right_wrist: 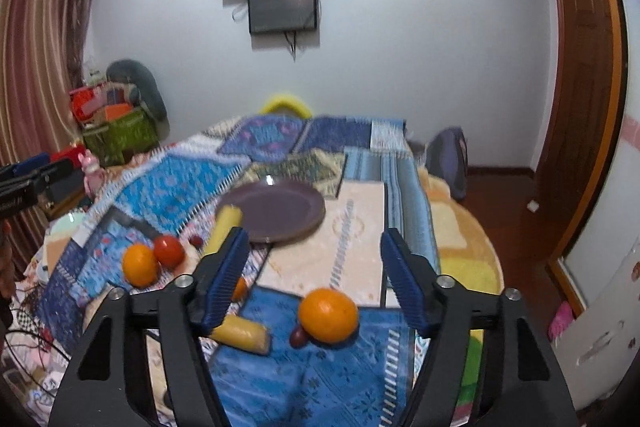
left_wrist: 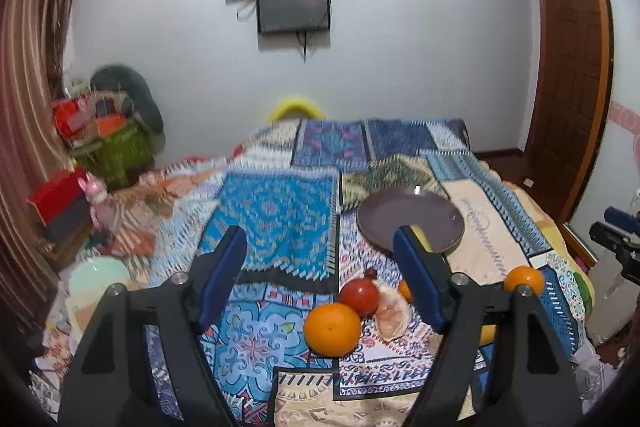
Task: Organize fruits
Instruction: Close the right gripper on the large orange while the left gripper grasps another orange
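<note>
A purple plate (left_wrist: 412, 223) (right_wrist: 280, 211) lies empty on the patchwork cloth. In the left wrist view my left gripper (left_wrist: 320, 275) is open and empty, above an orange (left_wrist: 332, 329), a red tomato-like fruit (left_wrist: 359, 293) and a peeled citrus piece (left_wrist: 394, 311); another orange (left_wrist: 523, 279) lies to the right. In the right wrist view my right gripper (right_wrist: 314, 279) is open and empty, with an orange (right_wrist: 328, 315) and a small dark fruit (right_wrist: 298, 337) between its fingers lower down. A yellow roll (right_wrist: 242, 333), a second yellow roll (right_wrist: 222, 231), an orange (right_wrist: 140, 265) and the tomato (right_wrist: 169, 250) lie left.
A pale green bowl (left_wrist: 100, 273) sits at the cloth's left edge. A pink toy (left_wrist: 96, 201), red box (left_wrist: 56, 197) and green crate (left_wrist: 116, 147) stand far left. A wooden door (left_wrist: 572, 87) is on the right. A dark backpack (right_wrist: 450, 155) stands beyond the table's right side.
</note>
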`<state>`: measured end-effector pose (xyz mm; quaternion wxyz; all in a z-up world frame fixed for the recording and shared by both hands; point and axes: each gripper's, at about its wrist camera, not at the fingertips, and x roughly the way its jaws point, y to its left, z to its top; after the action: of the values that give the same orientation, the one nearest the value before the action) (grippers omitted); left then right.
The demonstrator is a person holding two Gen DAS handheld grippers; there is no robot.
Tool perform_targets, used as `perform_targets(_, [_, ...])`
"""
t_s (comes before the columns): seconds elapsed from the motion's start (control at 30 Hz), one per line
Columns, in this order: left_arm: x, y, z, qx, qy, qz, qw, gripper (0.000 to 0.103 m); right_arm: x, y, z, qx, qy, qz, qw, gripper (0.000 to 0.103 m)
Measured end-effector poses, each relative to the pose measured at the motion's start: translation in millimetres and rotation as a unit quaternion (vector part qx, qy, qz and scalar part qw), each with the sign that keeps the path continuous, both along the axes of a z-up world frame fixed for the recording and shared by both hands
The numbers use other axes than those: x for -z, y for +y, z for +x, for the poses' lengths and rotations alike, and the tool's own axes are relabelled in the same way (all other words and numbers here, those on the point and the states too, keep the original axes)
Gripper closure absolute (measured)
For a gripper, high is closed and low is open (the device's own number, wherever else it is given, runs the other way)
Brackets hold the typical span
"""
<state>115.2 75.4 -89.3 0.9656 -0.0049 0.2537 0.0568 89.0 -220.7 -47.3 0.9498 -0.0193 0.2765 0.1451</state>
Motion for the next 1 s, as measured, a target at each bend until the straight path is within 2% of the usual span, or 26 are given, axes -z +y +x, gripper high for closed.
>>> perform_targets(0.1, [18,12,17,0.005,0.035,-0.017,0.9992,0.037,12,-8,9,0.005,0.028,0.001,1.0,0.04])
perform_targets(0.33, [61,19,45,0.027,0.114,-0.026,0.9927,0.037,38,-15,30,0.005,0.09,0.003,0.996,0.039])
perform_targets(0.53, [88,17,61,0.049,0.165,-0.034,0.9845,0.037,65,-16,48,0.003,0.148,0.016,0.989,0.039])
perform_targets(0.7, [108,19,72,0.052,0.198,-0.044,0.9779,0.036,81,-16,60,0.006,0.178,0.013,0.984,0.039])
perform_targets(0.87, [122,18,78,0.054,0.218,-0.052,0.9731,0.035,90,-10,66,0.004,0.19,0.007,0.982,0.034])
perform_targets(1.0, [131,21,80,0.056,0.221,-0.064,0.9715,0.029,98,-3,71,-0.005,0.202,0.004,0.979,0.034])
